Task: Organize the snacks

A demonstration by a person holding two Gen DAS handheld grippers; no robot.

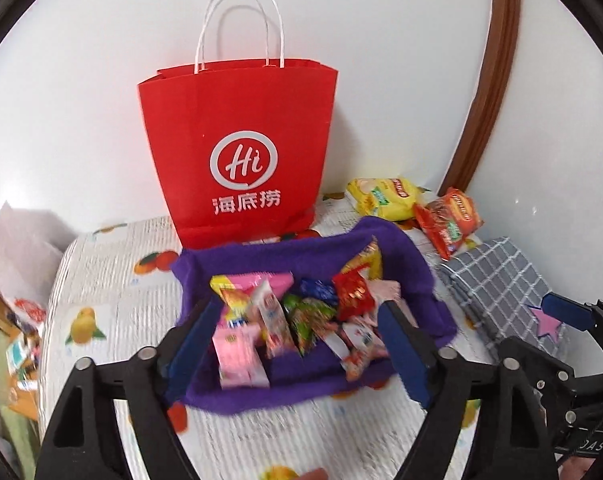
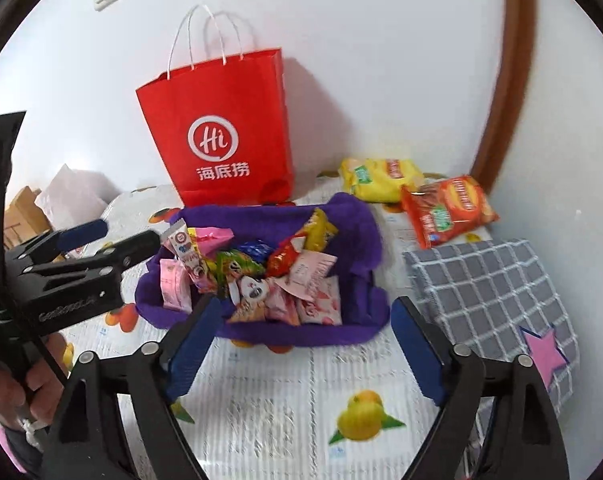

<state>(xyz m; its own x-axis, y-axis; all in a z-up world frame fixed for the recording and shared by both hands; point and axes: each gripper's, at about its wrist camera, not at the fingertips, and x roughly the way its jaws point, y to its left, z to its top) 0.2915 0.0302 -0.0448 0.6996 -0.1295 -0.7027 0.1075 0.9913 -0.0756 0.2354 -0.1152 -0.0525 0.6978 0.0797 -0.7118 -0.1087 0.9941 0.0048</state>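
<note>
The soft fuzzy purple cloth basket [image 1: 417, 268] sits between the tongs' blue tips. Behind it stands a smooth matt red paper bag [image 1: 237, 120]. To its right lie shiny plastic chip packets [image 2: 445, 210].

1. Both views are bright and evenly lit, soft indoor light, no harsh glare anywhere.
2. The red bag [image 1: 237, 148] throws a faint grey shadow onto the white wall [image 1: 381, 60] behind it; its handles cast a soft double outline, so the light seems to come from the front.
3. Heavy fisheye warp: the brown door frame [image 2: 513, 80] bows into a curve, and the corners go black.
4. The left wrist view has motion smear, the tablecloth [image 1: 113, 292] print is streaky and the snacks [image 1: 293, 320] look soft.
5. The right wrist view is sharper in the middle, mushy toward the rim.
</note>
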